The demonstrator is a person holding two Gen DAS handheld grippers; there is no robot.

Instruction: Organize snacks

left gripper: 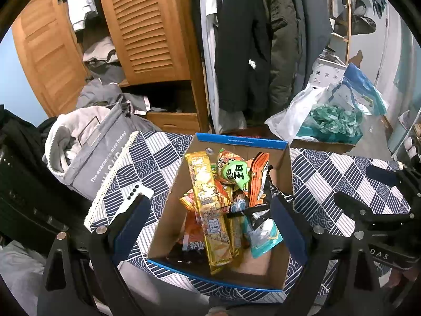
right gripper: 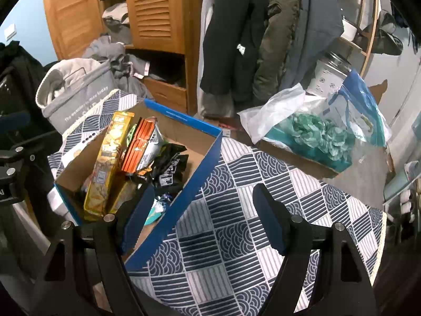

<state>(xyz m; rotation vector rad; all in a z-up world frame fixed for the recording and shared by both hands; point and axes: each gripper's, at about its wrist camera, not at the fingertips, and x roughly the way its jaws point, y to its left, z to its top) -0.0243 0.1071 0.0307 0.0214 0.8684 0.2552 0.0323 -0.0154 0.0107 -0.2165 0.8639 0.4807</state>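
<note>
A cardboard box with a blue rim (left gripper: 242,141) (right gripper: 184,117) stands on the patterned tablecloth (right gripper: 236,237). Inside are a long yellow pack (left gripper: 210,210) (right gripper: 108,163), an orange pack (left gripper: 259,176) (right gripper: 136,147), a green pack (left gripper: 235,173), a teal pack (left gripper: 263,239) and a black pack (right gripper: 168,163). My left gripper (left gripper: 210,202) hangs open above the box, its fingers spread about as wide as the box, holding nothing. My right gripper (right gripper: 204,197) (left gripper: 368,187) is open and empty at the box's right wall, one finger over the box and the other over the cloth.
A white phone (left gripper: 134,197) lies on the cloth left of the box. A grey laundry bag (left gripper: 100,152) (right gripper: 79,97) stands at the table's far left. A clear plastic bag with teal contents (left gripper: 329,121) (right gripper: 310,131) sits beyond the far right edge. A wooden wardrobe and hanging coats stand behind.
</note>
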